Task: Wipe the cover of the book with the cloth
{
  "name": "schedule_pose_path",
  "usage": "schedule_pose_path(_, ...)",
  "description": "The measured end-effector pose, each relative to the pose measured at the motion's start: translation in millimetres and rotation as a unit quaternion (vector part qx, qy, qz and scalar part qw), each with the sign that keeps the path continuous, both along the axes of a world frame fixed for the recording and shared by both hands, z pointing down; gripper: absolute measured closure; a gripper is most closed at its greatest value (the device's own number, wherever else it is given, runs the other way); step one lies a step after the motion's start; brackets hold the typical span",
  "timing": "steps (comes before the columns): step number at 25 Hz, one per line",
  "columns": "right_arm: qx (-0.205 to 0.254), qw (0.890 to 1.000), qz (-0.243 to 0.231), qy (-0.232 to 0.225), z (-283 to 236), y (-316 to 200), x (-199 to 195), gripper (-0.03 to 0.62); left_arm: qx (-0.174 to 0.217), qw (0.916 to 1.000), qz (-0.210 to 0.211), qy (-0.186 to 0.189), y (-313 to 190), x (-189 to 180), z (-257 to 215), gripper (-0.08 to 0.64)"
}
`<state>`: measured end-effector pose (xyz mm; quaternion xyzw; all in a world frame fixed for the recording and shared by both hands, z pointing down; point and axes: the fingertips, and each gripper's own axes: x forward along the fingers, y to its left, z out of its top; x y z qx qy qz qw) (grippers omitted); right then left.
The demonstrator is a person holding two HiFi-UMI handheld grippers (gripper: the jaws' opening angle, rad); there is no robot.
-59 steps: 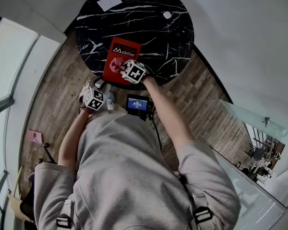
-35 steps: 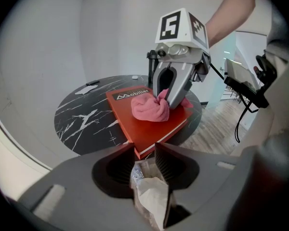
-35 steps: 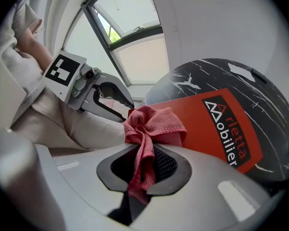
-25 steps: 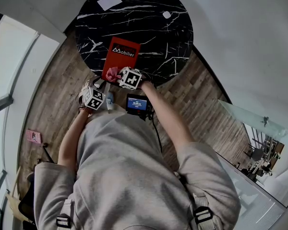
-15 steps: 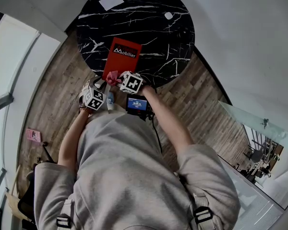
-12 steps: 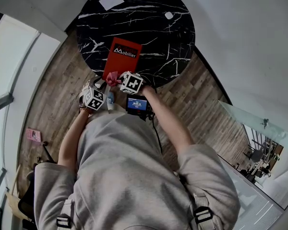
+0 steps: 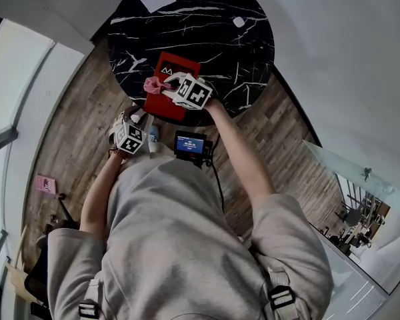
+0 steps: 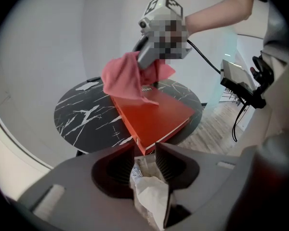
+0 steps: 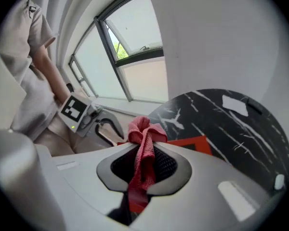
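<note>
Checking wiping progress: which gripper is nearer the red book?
Right. The right gripper, clamping the pink cloth, is over the book; the left gripper, holding a white packet, sits off its near corner.

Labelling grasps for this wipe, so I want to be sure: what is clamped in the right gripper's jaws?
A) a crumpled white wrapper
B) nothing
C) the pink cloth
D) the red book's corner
C: the right gripper has its jaws closed on the pink cloth, while the crumpled whitish wrapper sits in the left gripper.
</note>
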<state>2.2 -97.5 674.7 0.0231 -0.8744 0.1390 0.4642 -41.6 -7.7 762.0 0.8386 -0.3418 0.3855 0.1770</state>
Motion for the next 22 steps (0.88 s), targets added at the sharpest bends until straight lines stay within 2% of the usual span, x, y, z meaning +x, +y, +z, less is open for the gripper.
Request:
schedule_pose_path(2, 0.029, 0.999, 0.022, 0.008, -1, -35, -1, 0.526, 0.0, 1.0, 0.0, 0.0, -1, -2, 0, 0.428)
schedule_pose_path(6, 0.059, 0.996, 0.037, 0.053, 15, -82, 4, 0.526, -0.006, 1.0, -0.002, 0.004, 0, -3, 2, 0.428)
schedule_pose_path(10, 0.082, 0.989, 0.086, 0.093, 31, -115, 9, 0.526, -0.008, 1.0, -0.001, 0.004, 1, -5, 4, 0.428)
schedule_pose_path(15, 0.054, 0.986, 0.069, 0.139, 59, -102, 12, 0.526, -0.006, 0.9999, -0.01, 0.01, 2, -3, 6, 0.429)
schedule_pose_path(19, 0.049, 0.984, 0.082, 0.149, 63, -94, 10, 0.526, -0.006, 0.9997, -0.02, 0.012, -1, -4, 7, 0.433)
schedule_pose_path(22, 0.047, 0.984, 0.068, 0.155, 64, -83, 7, 0.526, -0.007, 0.9994, -0.032, 0.014, -3, -3, 8, 0.437)
